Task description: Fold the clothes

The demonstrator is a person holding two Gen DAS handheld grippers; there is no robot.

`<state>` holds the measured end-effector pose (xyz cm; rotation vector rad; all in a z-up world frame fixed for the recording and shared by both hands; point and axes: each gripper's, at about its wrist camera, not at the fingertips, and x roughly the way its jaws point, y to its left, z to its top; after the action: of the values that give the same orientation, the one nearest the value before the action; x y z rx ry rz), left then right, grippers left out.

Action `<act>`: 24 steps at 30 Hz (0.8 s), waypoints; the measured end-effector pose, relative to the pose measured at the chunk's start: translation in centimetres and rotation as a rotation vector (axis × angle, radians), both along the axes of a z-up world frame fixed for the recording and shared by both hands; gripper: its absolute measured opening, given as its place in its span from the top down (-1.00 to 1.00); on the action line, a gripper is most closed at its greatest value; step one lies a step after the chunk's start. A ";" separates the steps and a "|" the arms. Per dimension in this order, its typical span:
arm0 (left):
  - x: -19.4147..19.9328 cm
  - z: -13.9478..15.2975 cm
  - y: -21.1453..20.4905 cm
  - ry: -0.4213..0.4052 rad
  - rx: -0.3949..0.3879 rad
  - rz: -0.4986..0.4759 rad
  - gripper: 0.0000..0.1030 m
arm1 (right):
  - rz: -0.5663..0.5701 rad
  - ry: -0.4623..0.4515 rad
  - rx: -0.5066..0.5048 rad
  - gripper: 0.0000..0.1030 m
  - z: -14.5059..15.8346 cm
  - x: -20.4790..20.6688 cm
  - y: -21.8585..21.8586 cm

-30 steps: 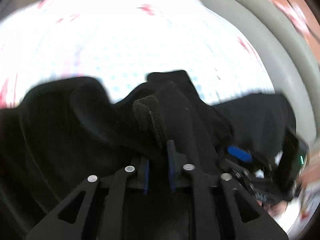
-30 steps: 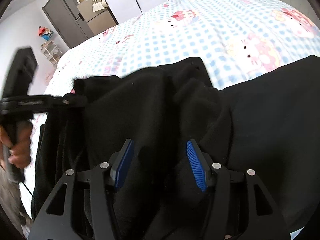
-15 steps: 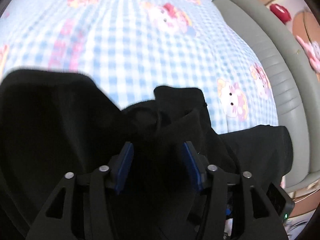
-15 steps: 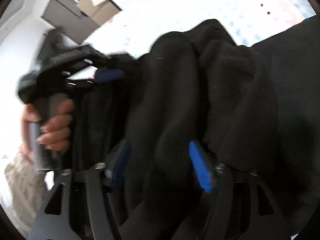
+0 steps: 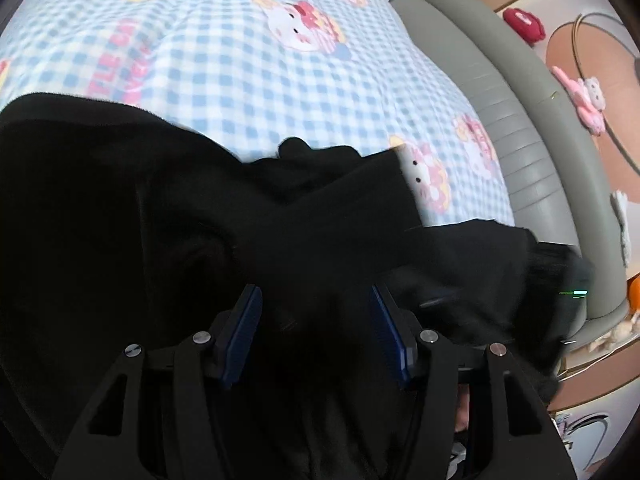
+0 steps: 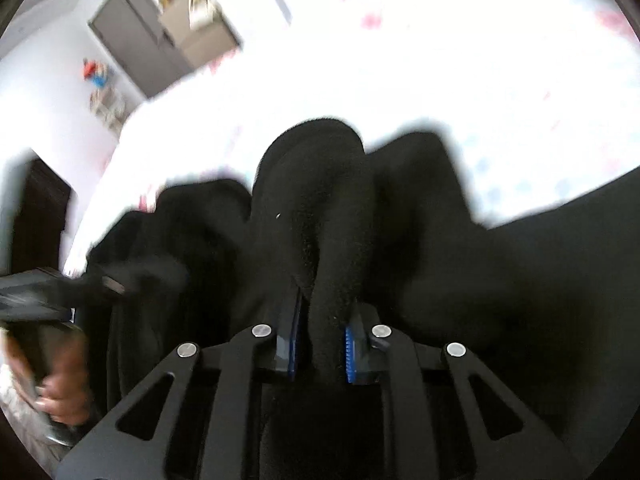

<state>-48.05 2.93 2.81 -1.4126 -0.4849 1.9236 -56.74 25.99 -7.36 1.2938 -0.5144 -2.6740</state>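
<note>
Right wrist view shows the right gripper (image 6: 320, 344) pinched on a raised ridge of the black garment (image 6: 500, 300), which lies bunched on the checked bedspread (image 5: 248, 80); the left gripper (image 5: 316, 332) hangs over the same cloth with its jaws spread wide, holding nothing. To fold well, I'd judge the pinched ridge should be carried level across the garment so the layers land flat. No container is visible near the garment

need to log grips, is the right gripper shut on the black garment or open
Shut: the right gripper has its blue pads pinching a ridge of the black garment.
</note>
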 end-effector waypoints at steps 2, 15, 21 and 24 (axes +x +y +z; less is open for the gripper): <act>0.2 -0.5 0.7 -0.037 0.100 -0.012 -0.18 | -0.041 0.044 0.041 0.71 1.6 0.7 1.4; 2.6 -5.1 7.1 -0.143 0.115 0.009 0.81 | -0.056 -0.075 -0.116 0.35 -1.2 0.7 3.5; 4.5 4.9 5.3 0.163 -0.198 -0.036 0.81 | -0.076 0.016 -0.121 -0.04 3.2 3.5 4.8; 4.6 10.8 5.4 0.324 -0.347 -0.055 0.81 | -0.083 0.065 -0.120 -0.04 5.5 4.3 4.9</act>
<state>-43.49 8.33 13.62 -1.2636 0.0438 2.2117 -52.42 30.87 -1.83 1.1734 -0.7232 -2.6940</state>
